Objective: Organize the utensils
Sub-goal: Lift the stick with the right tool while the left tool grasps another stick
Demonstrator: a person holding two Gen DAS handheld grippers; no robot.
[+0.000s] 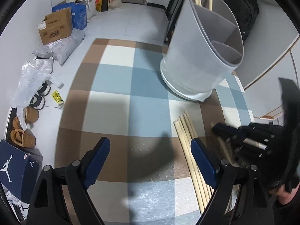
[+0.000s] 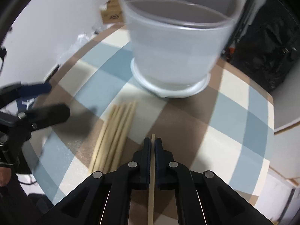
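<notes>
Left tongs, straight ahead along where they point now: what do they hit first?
Likely the checked tablecloth. The open left tongs point steeply down at bare cloth; the chopsticks lie by the right finger, the holder farther off. Depth is uncertain.

The counter (image 1: 120, 86) wears a check of brown, pale blue and cream squares. Ahead of the left tool (image 1: 150, 161), whose pads are deep blue on black arms, stands a pale grey-white holder (image 1: 195, 63) with a grey inside. Beside its right pad lie light tan chopsticks (image 1: 187, 140). The right tool (image 2: 153, 144) is black, with one tan stick (image 2: 151, 183) between its pads.
</notes>
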